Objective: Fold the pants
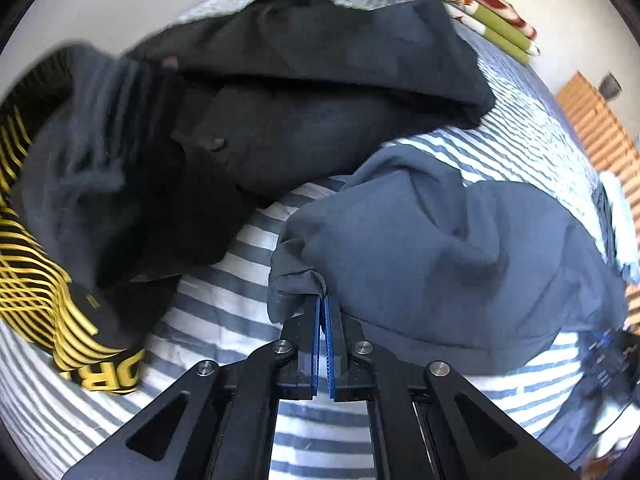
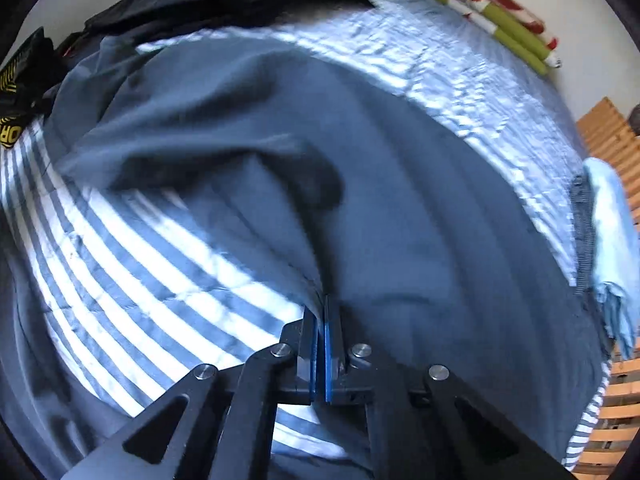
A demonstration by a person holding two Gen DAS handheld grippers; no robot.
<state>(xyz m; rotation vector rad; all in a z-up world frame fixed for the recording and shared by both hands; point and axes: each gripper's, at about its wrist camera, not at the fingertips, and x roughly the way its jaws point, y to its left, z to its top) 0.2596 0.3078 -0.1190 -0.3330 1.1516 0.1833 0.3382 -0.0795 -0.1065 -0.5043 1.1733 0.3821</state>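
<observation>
So the blue-grey pants (image 2: 360,184) are sprawled over the striped bedspread (image 2: 132,252), rumpled, with the cloth running up and away from both grippers toward the far side of the bed. Can't honestly call the long axis, too many bumps and folds, but most of the fabric sits ahead and to the right in both wrist views.

The left gripper (image 1: 323,304) is clamped tight on a bunched edge of the pants (image 1: 440,248), fabric puckering right at the tips. The right gripper (image 2: 321,308) is pinched down on a ridge of the same cloth, pleats fanning out from where it bites. So both hands already have hold, neither needs to reach.

My guess is the next bit is lifting and pulling the two pinch points apart to flatten it before any fold.

Off to the left there's a heap of dark clothes (image 1: 300,80) and a black-and-yellow striped garment (image 1: 44,280), close enough to snag. Folded green-and-red blanket (image 1: 460,4) sits well apart at the far edge.
</observation>
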